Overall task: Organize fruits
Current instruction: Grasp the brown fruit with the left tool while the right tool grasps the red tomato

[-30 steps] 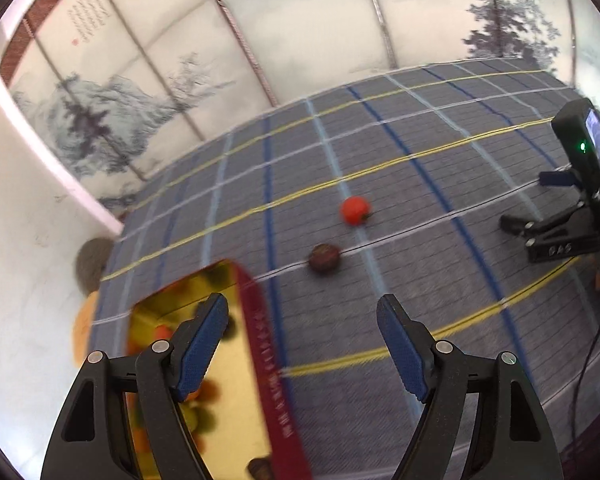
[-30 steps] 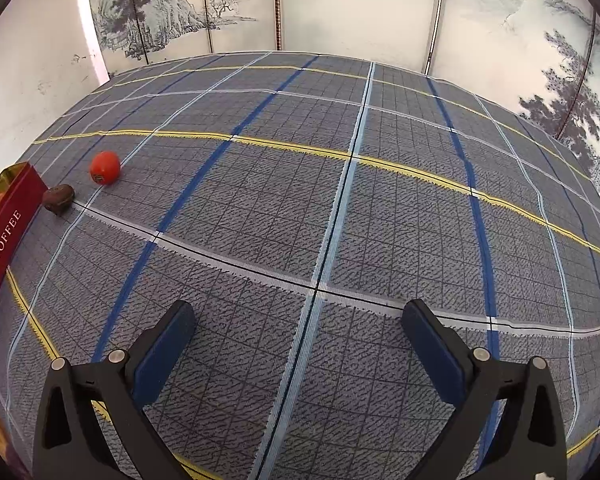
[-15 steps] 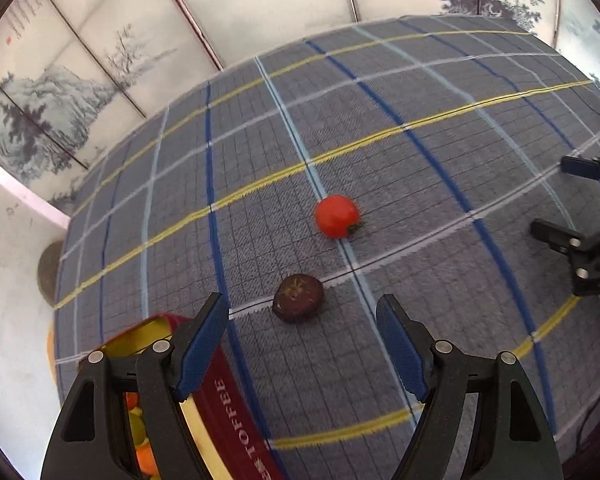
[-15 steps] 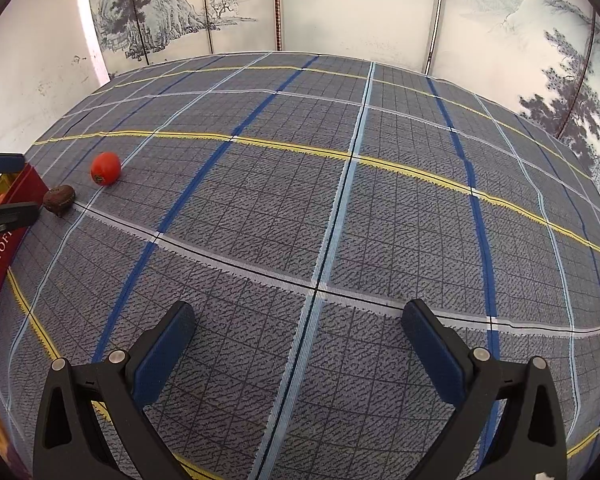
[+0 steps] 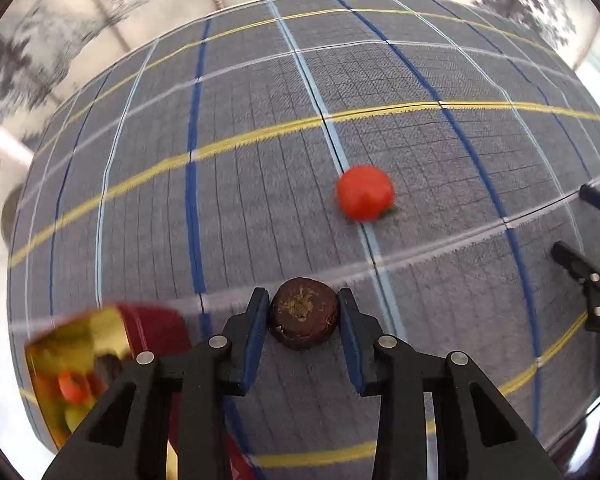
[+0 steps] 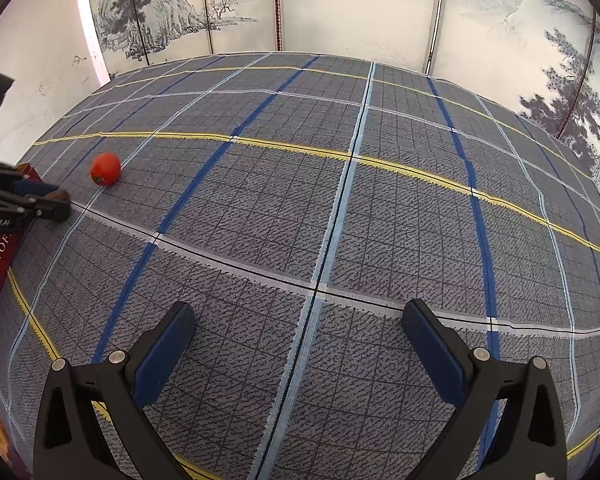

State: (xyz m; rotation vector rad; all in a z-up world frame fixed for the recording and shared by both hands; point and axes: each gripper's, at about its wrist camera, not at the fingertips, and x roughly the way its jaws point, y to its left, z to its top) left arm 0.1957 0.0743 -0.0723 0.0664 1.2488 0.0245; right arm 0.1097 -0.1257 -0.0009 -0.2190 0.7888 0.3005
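Left hand-held gripper (image 5: 303,312) pads tight against both sides of the brown fruit (image 5: 303,313), which sits on the plaid desk (image 5: 260,200). Red tomato (image 5: 365,192) beyond the fruit, well apart. Toffee tin (image 5: 80,364) just left of it. Right hand-held gripper (image 6: 298,338) spread wide, holding nothing.

Dark brown round fruit (image 5: 303,313), rough tan patch facing up, resting on plaid cloth (image 5: 260,200). Smooth red-orange fruit (image 5: 365,192) lying farther off, well apart. More fruits, blurred, inside gold-lined red tin (image 5: 148,328).
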